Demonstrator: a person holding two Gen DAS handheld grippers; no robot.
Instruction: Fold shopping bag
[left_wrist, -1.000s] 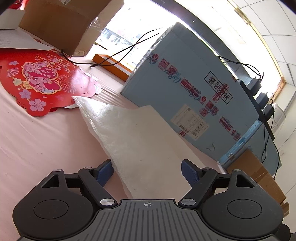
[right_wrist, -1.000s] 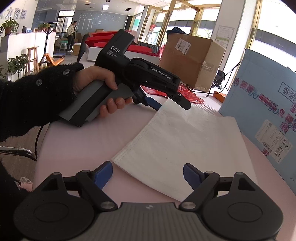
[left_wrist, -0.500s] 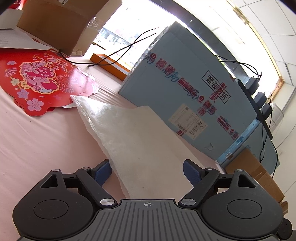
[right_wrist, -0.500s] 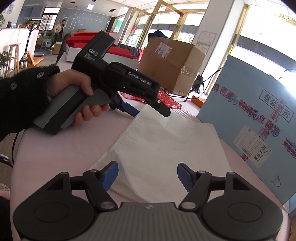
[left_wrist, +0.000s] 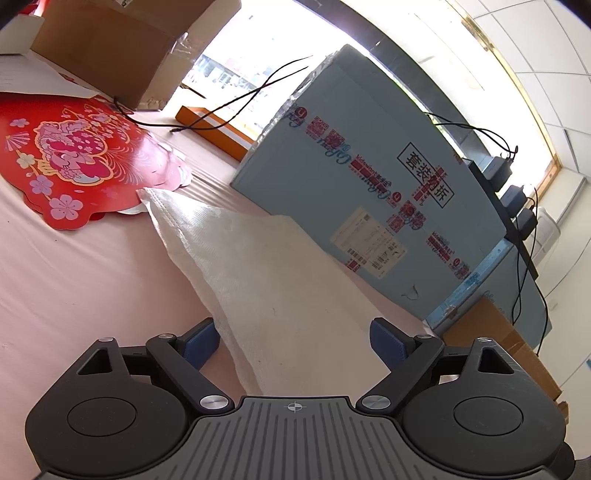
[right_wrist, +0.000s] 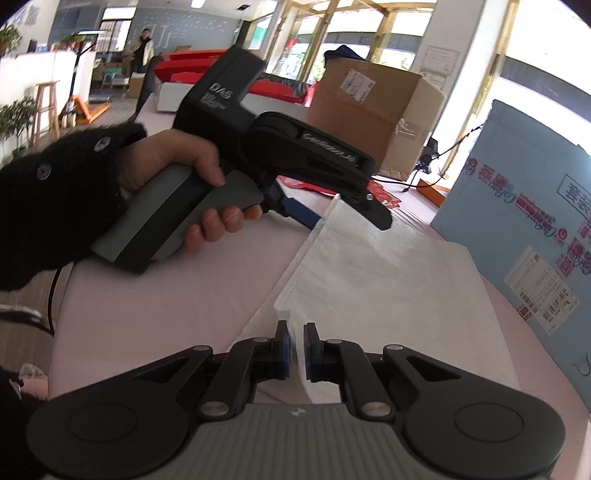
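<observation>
- Pinching the near edge of the flat white woven shopping bag (right_wrist: 384, 280), the right claw (right_wrist: 295, 349) has just closed.
- Left claw (left_wrist: 295, 339) spread wide over the bag's far end on the pink bench (left_wrist: 74, 266), having just opened further.

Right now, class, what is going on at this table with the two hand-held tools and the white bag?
A person is folding a white woven shopping bag that lies flat on a pink table, using a hand-held claw in each hand. The right claw has just closed on the bag's near corner and pinches its lifted edge. The left claw stands open over the bag's far end, its jaws just having widened, gripping nothing. A blue carton stands beside the bag, and a red paper decoration lies beyond it.
</observation>
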